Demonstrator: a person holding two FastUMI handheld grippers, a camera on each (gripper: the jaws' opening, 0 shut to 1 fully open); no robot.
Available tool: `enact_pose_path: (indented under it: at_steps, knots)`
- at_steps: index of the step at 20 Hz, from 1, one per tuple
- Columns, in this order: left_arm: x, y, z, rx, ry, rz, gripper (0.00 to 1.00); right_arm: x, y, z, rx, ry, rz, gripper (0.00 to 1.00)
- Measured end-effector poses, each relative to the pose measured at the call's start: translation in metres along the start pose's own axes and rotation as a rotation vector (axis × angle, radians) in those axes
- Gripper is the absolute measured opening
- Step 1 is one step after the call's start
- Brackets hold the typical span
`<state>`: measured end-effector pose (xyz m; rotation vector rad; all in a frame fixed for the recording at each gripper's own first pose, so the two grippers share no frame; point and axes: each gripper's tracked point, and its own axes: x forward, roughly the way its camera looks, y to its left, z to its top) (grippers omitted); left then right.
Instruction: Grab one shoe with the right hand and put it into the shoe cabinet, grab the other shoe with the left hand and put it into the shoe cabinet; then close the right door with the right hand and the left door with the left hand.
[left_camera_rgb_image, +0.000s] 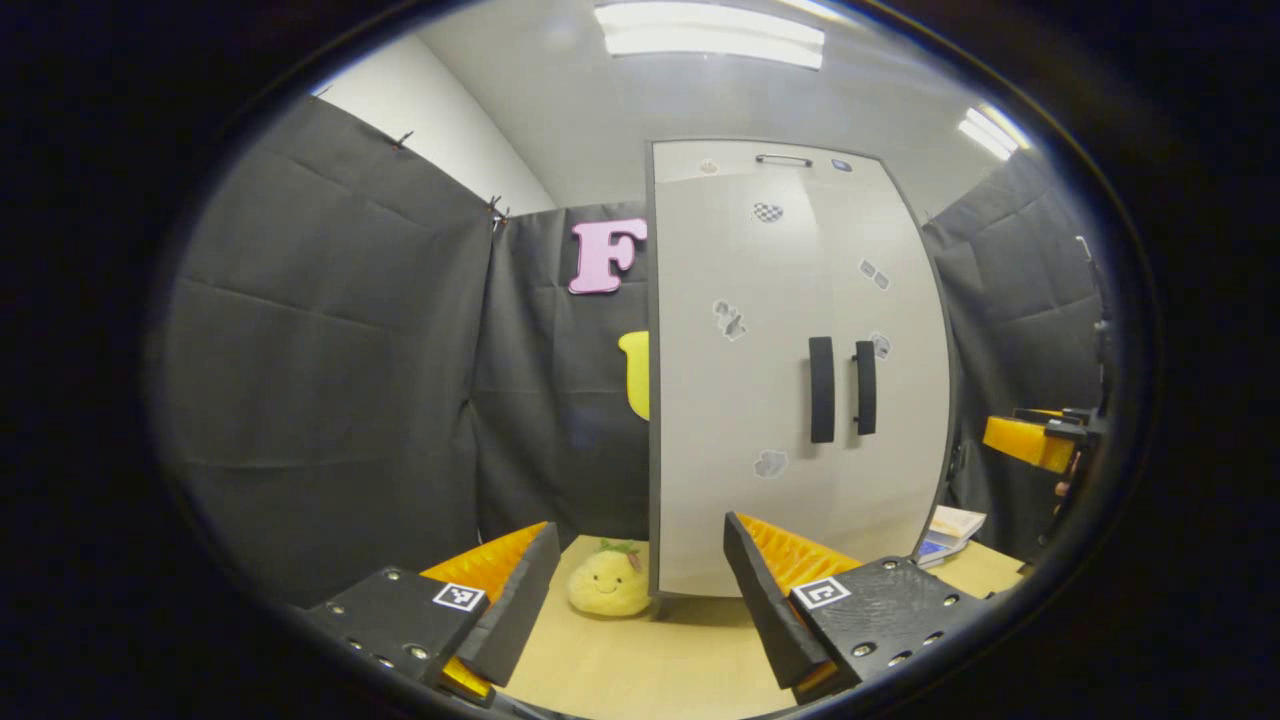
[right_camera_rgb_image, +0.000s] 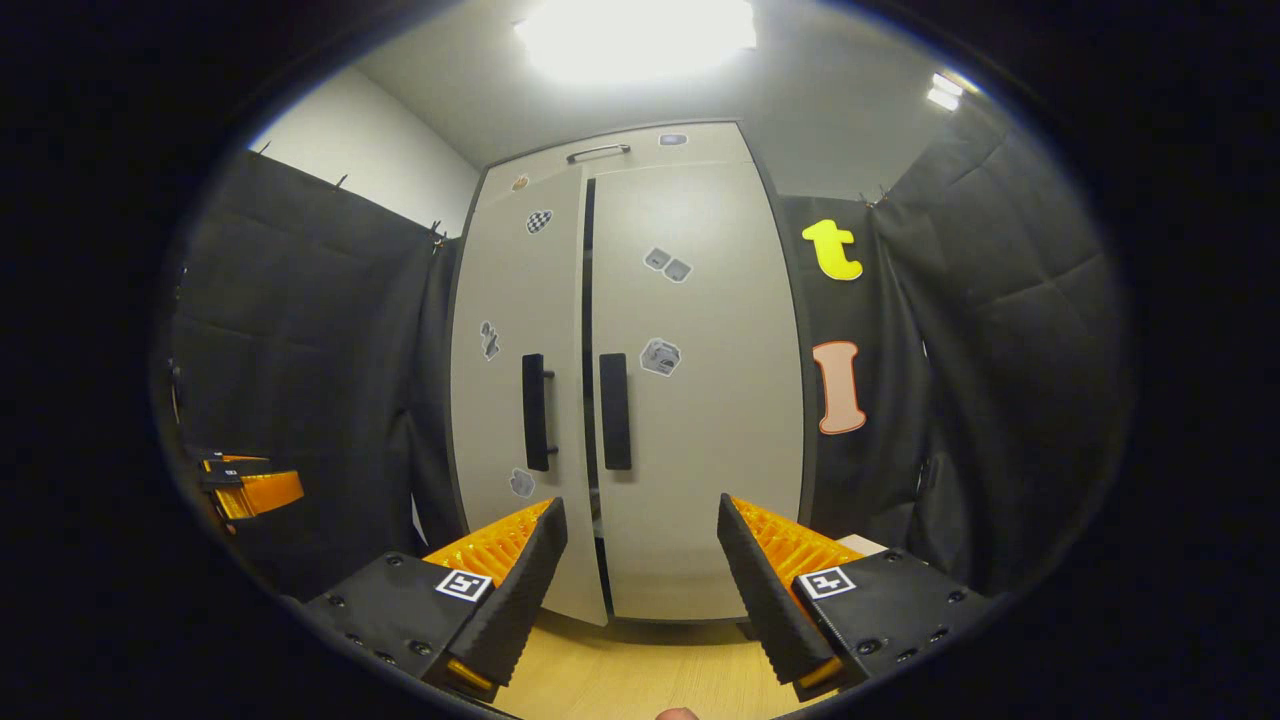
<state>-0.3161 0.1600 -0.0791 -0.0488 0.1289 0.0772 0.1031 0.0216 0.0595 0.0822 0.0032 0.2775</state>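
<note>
yellow plush toy (left_camera_rgb_image: 609, 582) on table (left_camera_rgb_image: 640, 660); booklets (left_camera_rgb_image: 948, 532) at right.

the shoe cabinet (right_camera_rgb_image: 640, 380) hides its inside behind doors; stickers too small to tell.

Wedge-shaped ribbed fingers (left_camera_rgb_image: 770, 590) (square-tagged, screwed mounts)

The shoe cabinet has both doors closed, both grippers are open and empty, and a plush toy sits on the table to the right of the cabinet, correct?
Not quite: the plush toy sits left of the shoe cabinet, as the left gripper view shows. The rest holds: doors closed, left gripper and right gripper open and empty.
</note>
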Motion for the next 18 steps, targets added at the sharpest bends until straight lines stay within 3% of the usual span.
enact_pose_path:
  at_steps: [4,6,18]
  knots:
    - [-0.001,-0.001,-0.002,0.008,-0.001,-0.002,0.94,0.001,0.001,-0.002,0.004,0.004,0.000,0.92]
    - [-0.001,0.000,-0.002,0.007,-0.001,-0.001,0.94,0.001,0.003,-0.001,0.004,-0.002,0.000,0.95]
    - [0.009,0.007,0.001,0.020,-0.025,-0.010,0.95,0.006,0.016,0.006,0.002,-0.029,0.000,0.95]
